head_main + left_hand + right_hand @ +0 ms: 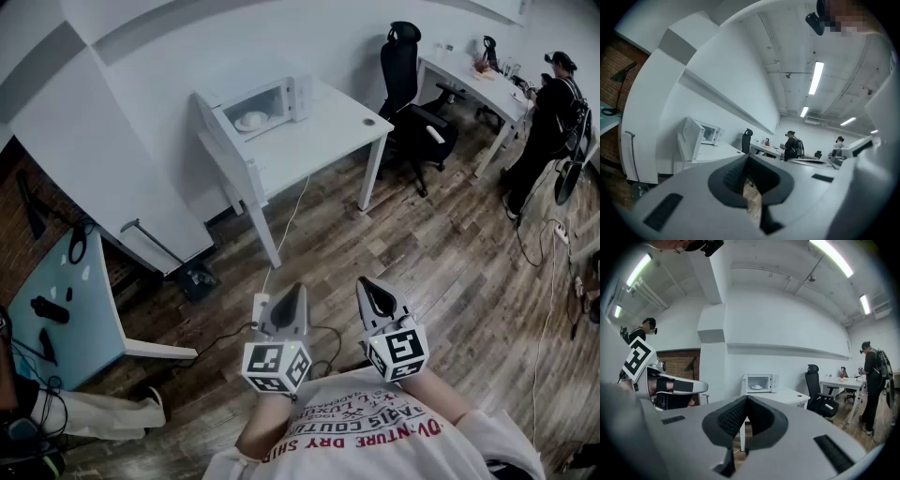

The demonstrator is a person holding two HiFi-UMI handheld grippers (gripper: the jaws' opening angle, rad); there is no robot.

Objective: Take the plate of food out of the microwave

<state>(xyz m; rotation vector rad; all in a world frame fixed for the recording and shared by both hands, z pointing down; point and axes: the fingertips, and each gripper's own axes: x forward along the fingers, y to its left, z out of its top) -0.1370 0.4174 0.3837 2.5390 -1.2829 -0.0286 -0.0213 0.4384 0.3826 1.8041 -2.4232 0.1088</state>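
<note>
Wood-plank floor (pixel 450 262) fills most of the head view, and a white bench (pixel 323 131) stands against the far wall. At the bench's left end sits a white microwave (pixel 272 101) with its door (pixel 208 112) swung open to the left. The plate (pixel 251 120) rests inside the microwave, in plain sight from the head view and the right gripper view; what lies on it is too small to tell. A black office chair (pixel 412 103) stands just beside the bench's right end, and a person (pixel 548 122) stands at a second bench (pixel 469 80) farther right. Both tongs are held low, close to the wearer's chest and well apart from the microwave. The left tongs (pixel 293 289) are clenched with nothing between the pads. The right tongs (pixel 367 284) are likewise clenched and empty.
</note>
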